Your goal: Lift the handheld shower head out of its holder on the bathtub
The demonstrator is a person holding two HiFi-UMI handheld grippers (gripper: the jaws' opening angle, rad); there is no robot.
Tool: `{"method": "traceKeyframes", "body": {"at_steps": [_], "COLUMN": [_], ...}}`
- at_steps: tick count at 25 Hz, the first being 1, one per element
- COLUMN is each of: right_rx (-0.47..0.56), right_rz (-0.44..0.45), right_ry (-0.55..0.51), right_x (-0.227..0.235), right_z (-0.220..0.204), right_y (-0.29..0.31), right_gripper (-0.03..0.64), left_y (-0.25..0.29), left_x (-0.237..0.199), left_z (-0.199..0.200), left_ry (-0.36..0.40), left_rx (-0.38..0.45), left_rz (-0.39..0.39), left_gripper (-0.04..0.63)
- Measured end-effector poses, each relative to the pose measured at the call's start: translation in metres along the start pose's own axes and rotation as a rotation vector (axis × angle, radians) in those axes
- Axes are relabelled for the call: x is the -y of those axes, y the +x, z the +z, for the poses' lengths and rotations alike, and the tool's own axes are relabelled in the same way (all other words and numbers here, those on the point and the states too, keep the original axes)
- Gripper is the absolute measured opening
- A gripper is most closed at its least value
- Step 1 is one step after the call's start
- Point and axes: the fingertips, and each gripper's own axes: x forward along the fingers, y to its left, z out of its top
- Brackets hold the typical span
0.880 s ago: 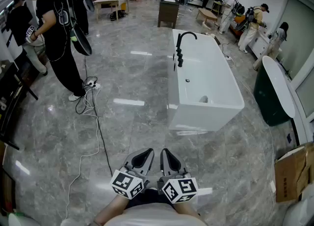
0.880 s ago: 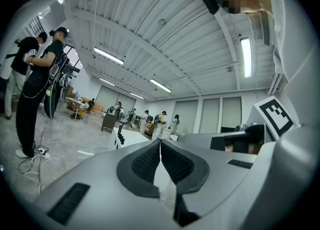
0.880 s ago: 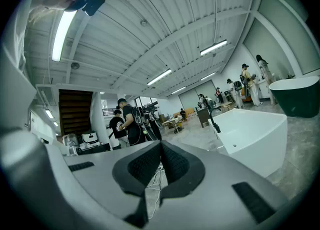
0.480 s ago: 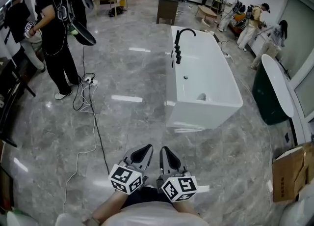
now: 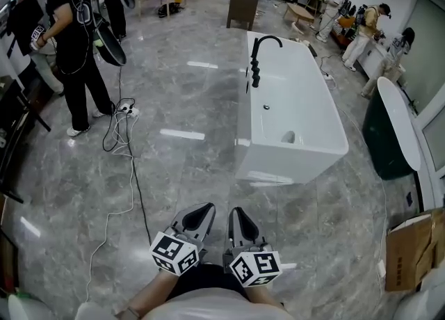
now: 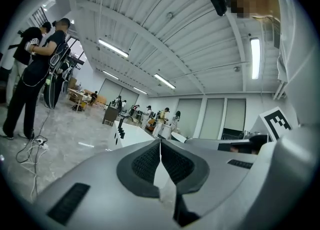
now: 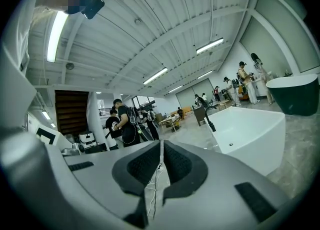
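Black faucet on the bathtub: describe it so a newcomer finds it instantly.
Find the white rectangular bathtub standing mid-floor. On its left rim, toward the far end, rises the black faucet, a hooked spout beside small knobs. Nothing else stands up from the tub.

Glossy white bathtub (image 5: pixel 278 167), matt black faucet (image 5: pixel 256 68), polished grey marble floor (image 5: pixel 188 172)

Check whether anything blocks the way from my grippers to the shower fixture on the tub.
Nothing visible does. Bare marble floor lies between the shut left gripper and right gripper and the white bathtub, whose black faucet set stands on its left rim, far end. The floor cable runs off to the left.
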Motion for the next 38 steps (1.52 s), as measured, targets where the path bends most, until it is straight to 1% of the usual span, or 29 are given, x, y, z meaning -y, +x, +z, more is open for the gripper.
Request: {"method": "traceKeyframes", "body": {"at_steps": [4, 7, 13, 21, 30, 36, 38], "right_rx": [-0.003, -0.002, 0.02, 0.045, 0.034, 0.052, 0.057], "right_rz": [-0.019, -0.041, -0.076, -0.102, -0.134, -0.135, -0.14], "right_ry": [-0.005, 0.005, 0.008, 0.004, 0.026, 0.026, 0.023], "right_x": [0.015, 0.027, 0.043, 0.056, 0.074, 0.083, 0.086], "right_z": [0.006, 0.014, 0.043, 0.074, 0.071, 0.073, 0.074], "right_y": [0.031, 0.065, 0.147, 0.25, 0.317, 0.355, 0.362], "right_gripper": [0.018, 0.018, 0.018, 0.018, 0.018, 0.018, 0.018], "left_y": [0.028, 0.053, 0.105, 0.165, 0.206, 0.227, 0.232], "left_x": [-0.02, -0.041, -0.097, -0.171, -0.23, -0.253, -0.261], "left_z": [0.01, 0.023, 0.057, 0.101, 0.112, 0.118, 0.119], "left_ry": [-0.002, 0.019, 0.041, 0.058, 0.041, 0.04, 0.04], "left_rx": [0.001, -0.009, -0.032, -0.029, -0.036, -0.045, -0.047], "left_rz": [-0.017, -0.042, -0.091, -0.141, -0.135, -0.157, -0.15], "left_gripper": [0.012, 0.012, 0.012, 0.012, 0.012, 0.012, 0.012]}}
